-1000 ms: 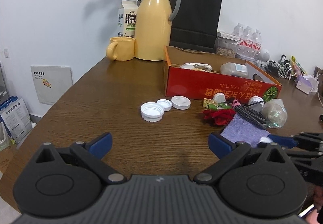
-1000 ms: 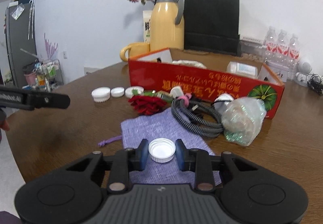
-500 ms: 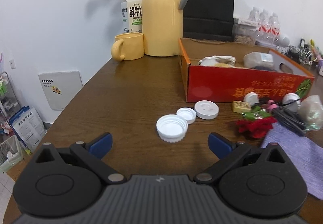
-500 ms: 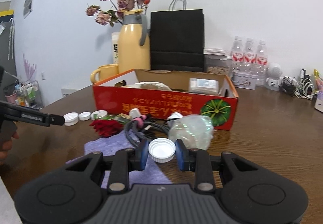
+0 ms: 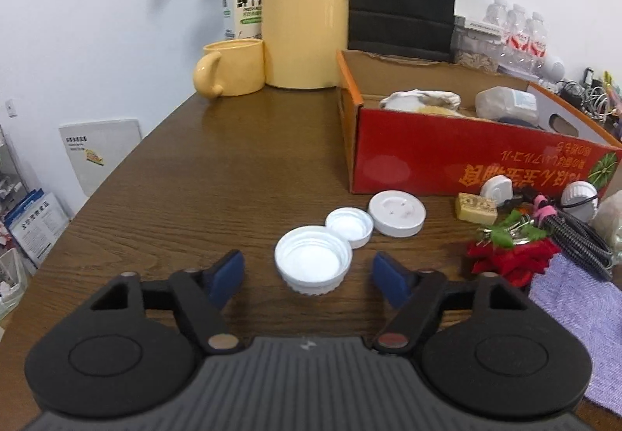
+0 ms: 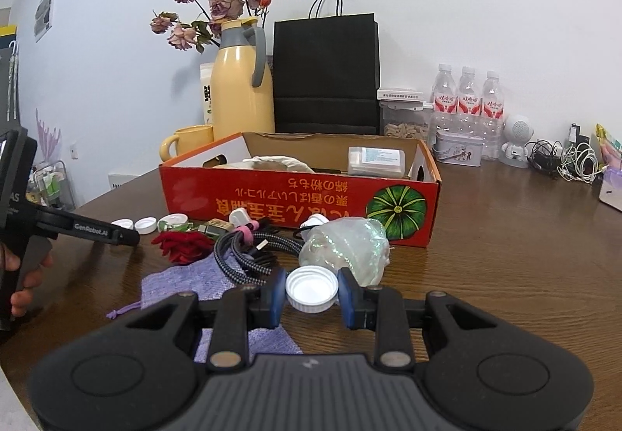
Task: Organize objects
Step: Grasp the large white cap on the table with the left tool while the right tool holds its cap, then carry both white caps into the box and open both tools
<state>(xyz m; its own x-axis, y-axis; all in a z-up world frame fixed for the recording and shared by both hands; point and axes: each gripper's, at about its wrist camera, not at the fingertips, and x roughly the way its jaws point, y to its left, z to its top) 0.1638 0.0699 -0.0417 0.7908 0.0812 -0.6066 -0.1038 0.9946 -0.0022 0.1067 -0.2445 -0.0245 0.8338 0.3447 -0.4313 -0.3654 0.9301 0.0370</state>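
Observation:
A large white ribbed cap (image 5: 313, 265) lies open side up on the wooden table (image 5: 233, 174), between the blue pads of my left gripper (image 5: 309, 277). Its jaws are closing but do not touch the cap. Behind it sit a smaller white cap (image 5: 348, 227) and a flat white lid (image 5: 396, 212). My right gripper (image 6: 311, 295) is shut on another white cap (image 6: 311, 293), held above the table in front of the red cardboard box (image 6: 299, 198). In the right wrist view my left gripper (image 6: 97, 234) shows from the side, held by a hand (image 6: 23, 283).
Beside the box lie a red fabric rose (image 6: 180, 245), a braided cable (image 6: 248, 250), a crumpled clear bag (image 6: 346, 246), a purple pouch (image 6: 186, 283) and a small tan block (image 5: 476, 205). A yellow jug (image 5: 305, 9), yellow mug (image 5: 231, 67), black paper bag (image 6: 326, 73) and water bottles (image 6: 468, 96) stand behind.
My left gripper has moved forward up to the large white cap and its jaws have narrowed around it. My right gripper, still holding its cap, has swung right and risen slightly.

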